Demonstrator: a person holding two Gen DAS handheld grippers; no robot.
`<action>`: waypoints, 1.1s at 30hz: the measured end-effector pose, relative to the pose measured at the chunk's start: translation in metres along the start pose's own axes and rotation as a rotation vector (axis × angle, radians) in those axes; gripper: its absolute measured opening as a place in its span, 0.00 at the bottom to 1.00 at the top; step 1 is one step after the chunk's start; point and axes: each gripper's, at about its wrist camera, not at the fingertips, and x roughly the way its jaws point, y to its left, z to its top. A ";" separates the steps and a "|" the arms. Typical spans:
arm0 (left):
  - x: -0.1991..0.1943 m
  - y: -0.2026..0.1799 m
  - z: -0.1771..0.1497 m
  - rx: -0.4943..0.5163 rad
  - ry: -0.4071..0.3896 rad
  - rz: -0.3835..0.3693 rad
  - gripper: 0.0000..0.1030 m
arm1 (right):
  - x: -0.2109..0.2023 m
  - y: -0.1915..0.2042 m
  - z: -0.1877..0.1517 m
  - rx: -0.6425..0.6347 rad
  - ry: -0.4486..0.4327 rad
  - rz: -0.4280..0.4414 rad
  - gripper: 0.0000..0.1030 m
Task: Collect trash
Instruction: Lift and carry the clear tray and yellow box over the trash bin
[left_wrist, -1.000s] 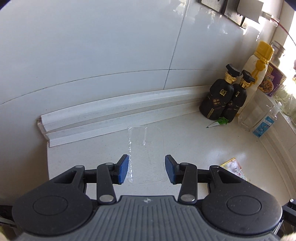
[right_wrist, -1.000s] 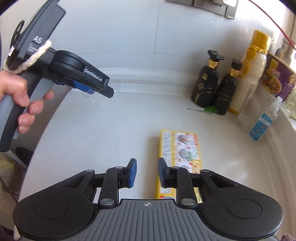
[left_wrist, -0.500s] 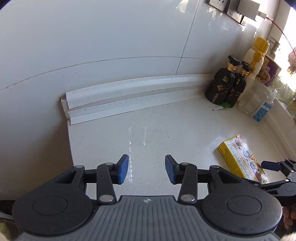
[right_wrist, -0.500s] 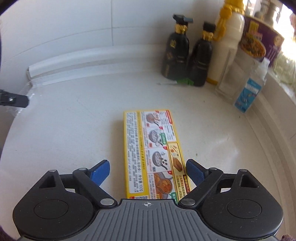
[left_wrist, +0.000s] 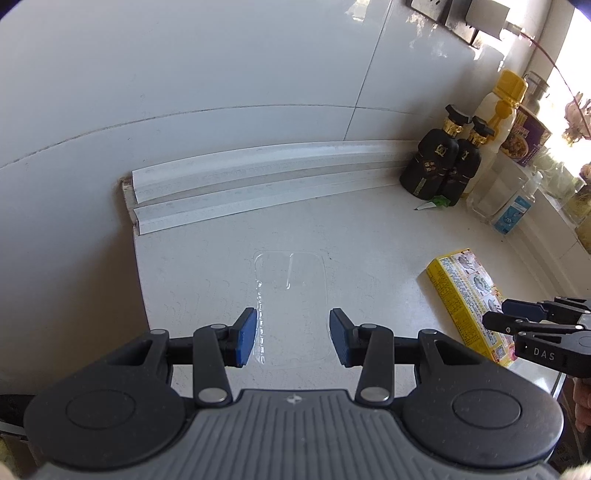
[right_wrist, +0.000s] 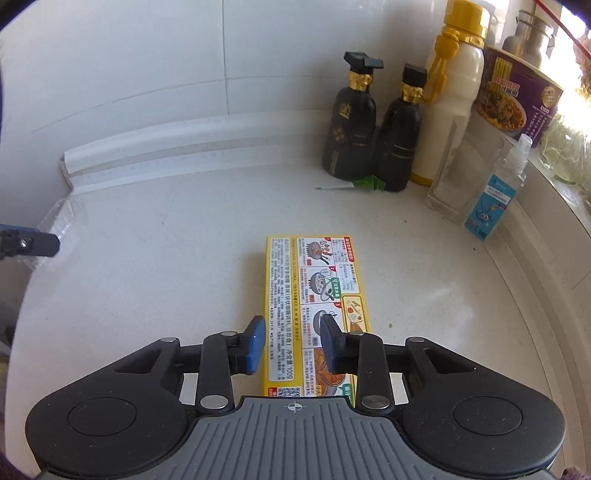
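Observation:
My left gripper (left_wrist: 291, 338) is shut on a clear plastic tray (left_wrist: 291, 295), held just above the white counter (left_wrist: 369, 240) near its left edge. That tray (right_wrist: 59, 218) and a left fingertip (right_wrist: 37, 243) show at the left of the right wrist view. A yellow food box (right_wrist: 314, 280) lies flat mid-counter. My right gripper (right_wrist: 293, 341) hovers over the box's near end with its jaws closing. The left pad is by the box's left edge and the right pad is over its top face, and neither presses on it. From the left wrist view the right gripper (left_wrist: 495, 319) sits above the box (left_wrist: 461, 291).
Against the back wall stand two dark bottles (right_wrist: 349, 136), a white bottle with a yellow cap (right_wrist: 454, 92), a noodle cup (right_wrist: 517, 99), a glass (right_wrist: 458, 177) and a sanitizer bottle (right_wrist: 491, 199). A green scrap (right_wrist: 365, 182) lies by the bottles. The counter drops off at the left.
The right jaws swung wide open, then narrowed again as the gripper came down over the box's near end. The left gripper carried the tray toward the counter's left edge, then held still.

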 end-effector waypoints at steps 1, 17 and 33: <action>-0.001 0.000 0.000 0.003 -0.002 -0.003 0.38 | 0.000 0.000 0.001 0.005 -0.006 -0.016 0.52; -0.001 -0.016 0.001 0.047 0.007 -0.031 0.38 | 0.042 -0.015 -0.011 0.104 0.088 0.002 0.74; -0.021 -0.006 0.002 0.069 -0.024 -0.072 0.38 | -0.014 0.031 -0.005 0.049 0.009 0.030 0.73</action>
